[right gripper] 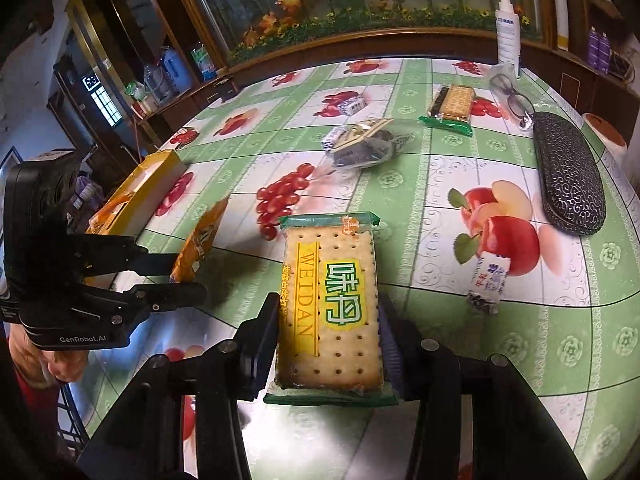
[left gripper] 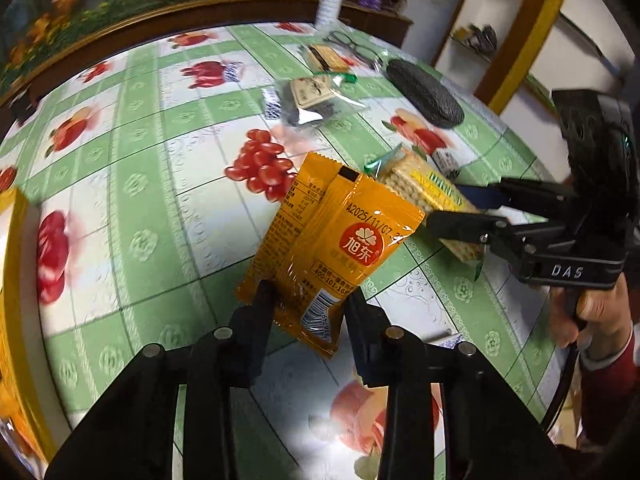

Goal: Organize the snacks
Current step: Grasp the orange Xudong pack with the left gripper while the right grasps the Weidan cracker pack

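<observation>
My left gripper (left gripper: pixel 310 294) is shut on an orange snack packet (left gripper: pixel 332 244) and holds it above the fruit-print tablecloth (left gripper: pixel 160 152). My right gripper (right gripper: pixel 328 320) is shut on a clear-wrapped cracker pack marked WEIDAN (right gripper: pixel 330 304), also held above the table. Each gripper shows in the other view: the right gripper (left gripper: pixel 452 208) with the cracker pack (left gripper: pixel 432 190), and the left gripper (right gripper: pixel 176 276) with the orange packet (right gripper: pixel 200 242). A yellow box (right gripper: pixel 140 188) lies open at the table's left edge.
On the far table lie a second cracker pack (right gripper: pixel 452 104), a clear bag of dark snacks (right gripper: pixel 364 144), small blue-white candies (right gripper: pixel 488 282), a black glasses case (right gripper: pixel 570 172), spectacles (right gripper: pixel 514 98) and a white spray bottle (right gripper: pixel 508 28). A wooden ledge runs behind.
</observation>
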A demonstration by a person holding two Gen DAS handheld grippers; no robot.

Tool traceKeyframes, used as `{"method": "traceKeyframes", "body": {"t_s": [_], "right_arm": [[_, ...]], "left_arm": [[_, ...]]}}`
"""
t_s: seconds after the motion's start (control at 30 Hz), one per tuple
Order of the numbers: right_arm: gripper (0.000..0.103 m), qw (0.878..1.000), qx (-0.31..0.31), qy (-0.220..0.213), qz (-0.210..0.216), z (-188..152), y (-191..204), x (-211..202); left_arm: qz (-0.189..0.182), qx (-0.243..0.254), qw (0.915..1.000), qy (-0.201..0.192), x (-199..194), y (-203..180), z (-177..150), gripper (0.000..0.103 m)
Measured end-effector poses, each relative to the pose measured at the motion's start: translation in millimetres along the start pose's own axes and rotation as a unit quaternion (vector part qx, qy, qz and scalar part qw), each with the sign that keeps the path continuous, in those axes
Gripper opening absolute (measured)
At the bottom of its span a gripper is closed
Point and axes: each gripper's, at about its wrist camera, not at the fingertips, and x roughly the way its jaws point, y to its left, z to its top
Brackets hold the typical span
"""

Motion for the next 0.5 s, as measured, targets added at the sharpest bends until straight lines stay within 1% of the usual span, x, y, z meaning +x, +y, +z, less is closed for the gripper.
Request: {"method": "traceKeyframes", "body": {"t_s": [0.1,0.2,0.37,0.5], "right_arm": [[0.048,1.000,-0.001,0.000,0.011,-2,12,-1],[0.048,1.000,-0.008,-0.002,0.014,-2,27,-2],[0.048,0.999,-0.038,-0.015,0.005,0,62,-7],[0.048,0.997,-0.067,-0.025,-0.002,4,92,-7]], "left_arm": [[0.004,-0.028,0.9994,-0.020,-16,6,-10,0.032],[0.021,-0.047,0.9979,-0.040,-34,10,-20,0.032],[0.042,-0.087,0.9921,-0.079,-70,25,-37,0.032],[0.061,-0.108,0.9867,-0.106,-98,40,-50,0.032]]}}
